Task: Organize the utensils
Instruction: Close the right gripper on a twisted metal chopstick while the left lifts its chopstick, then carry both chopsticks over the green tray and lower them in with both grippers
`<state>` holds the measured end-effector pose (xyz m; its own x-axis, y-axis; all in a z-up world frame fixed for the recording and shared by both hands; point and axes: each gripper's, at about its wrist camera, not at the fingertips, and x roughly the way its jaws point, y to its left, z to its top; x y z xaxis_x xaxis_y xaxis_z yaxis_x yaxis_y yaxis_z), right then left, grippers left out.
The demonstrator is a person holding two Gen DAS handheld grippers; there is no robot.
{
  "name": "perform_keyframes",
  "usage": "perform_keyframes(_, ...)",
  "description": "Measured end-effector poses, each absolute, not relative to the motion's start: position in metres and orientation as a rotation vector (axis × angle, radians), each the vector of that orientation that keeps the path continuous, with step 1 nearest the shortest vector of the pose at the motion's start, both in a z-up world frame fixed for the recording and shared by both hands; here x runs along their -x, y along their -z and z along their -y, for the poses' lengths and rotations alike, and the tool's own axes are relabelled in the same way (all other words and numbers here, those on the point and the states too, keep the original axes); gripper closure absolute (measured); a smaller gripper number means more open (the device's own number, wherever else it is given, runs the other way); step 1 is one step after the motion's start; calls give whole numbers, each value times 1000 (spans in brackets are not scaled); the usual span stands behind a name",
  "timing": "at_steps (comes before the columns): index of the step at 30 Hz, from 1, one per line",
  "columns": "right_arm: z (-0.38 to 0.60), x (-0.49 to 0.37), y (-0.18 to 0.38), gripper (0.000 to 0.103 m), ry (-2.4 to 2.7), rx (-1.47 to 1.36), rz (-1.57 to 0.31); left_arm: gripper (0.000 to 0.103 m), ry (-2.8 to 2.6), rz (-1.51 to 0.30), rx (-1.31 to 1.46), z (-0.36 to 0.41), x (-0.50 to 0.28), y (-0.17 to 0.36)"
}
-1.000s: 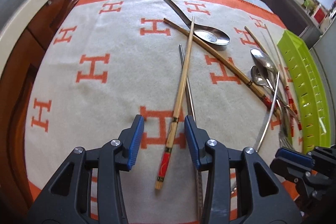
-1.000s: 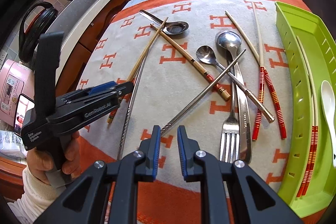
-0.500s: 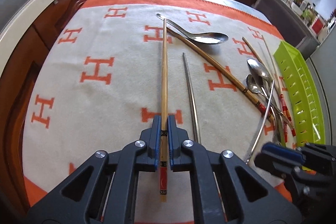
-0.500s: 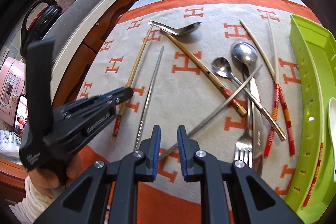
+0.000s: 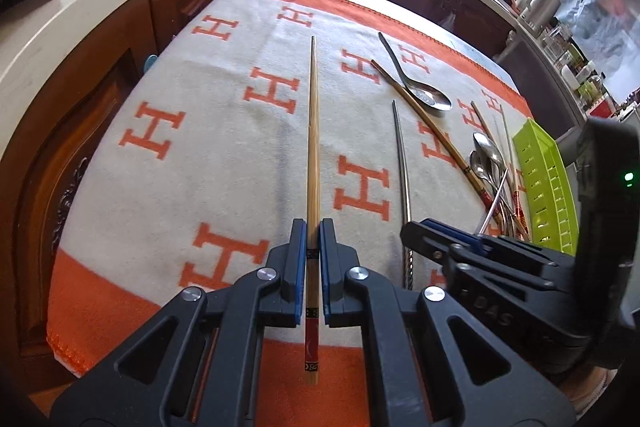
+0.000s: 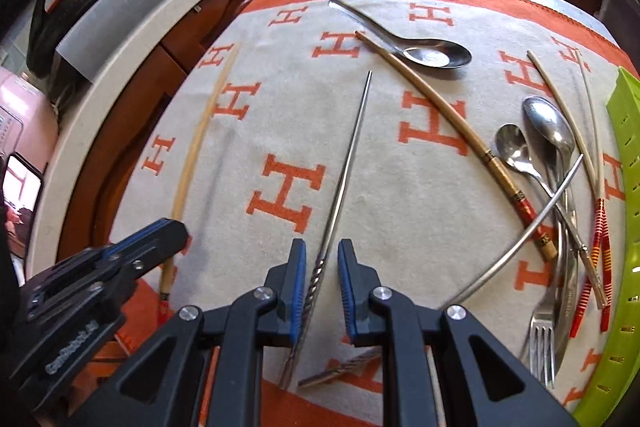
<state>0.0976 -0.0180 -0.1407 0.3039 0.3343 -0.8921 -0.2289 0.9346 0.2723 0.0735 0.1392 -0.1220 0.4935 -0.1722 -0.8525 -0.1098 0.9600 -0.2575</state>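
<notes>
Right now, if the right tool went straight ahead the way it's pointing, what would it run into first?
The right tool already straddles the metal chopstick, which runs straight ahead between its open fingers. Going on, it would slide along that chopstick over the blanket; past its tip the way looks free, though depth is unclear.

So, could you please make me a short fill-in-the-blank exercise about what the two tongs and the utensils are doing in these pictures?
1. The left tongs are shut on a ____ chopstick with a red end.
2. The right tongs are open around a ____ chopstick, not yet squeezing it.
3. The tray at the right edge of the cloth is ____ in colour.
4. The fork lies close to the ____ tongs.

Missing words: wooden; metal; green; right
</notes>
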Motion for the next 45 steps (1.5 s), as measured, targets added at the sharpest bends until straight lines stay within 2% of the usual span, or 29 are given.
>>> perform_keyframes(10,-17,-75,143,88,-268,167,-1058,99,20,-1054,327,-148,-66,119)
perform_keyframes(12,-17,-76,143,93,-253,167,-1053,99,23,-1056,326,-147,-65,119)
perform_keyframes(14,-13,-76,143,97,-247,136,-1057,99,24,-1053,324,-145,-63,118)
perform_keyframes(19,11,-78,139,98,-278,-35,-1079,99,24,-1051,317,-142,-57,114)
perform_keyframes(27,66,-65,100,98,-299,-214,-989,99,49,-1032,309,-128,-53,99)
perform_keyframes(33,126,-52,75,98,-240,-299,-937,99,153,-1039,265,-81,-59,83)
perform_keyframes(45,263,-36,60,98,-40,-365,-892,99,444,-1087,193,78,-95,52)
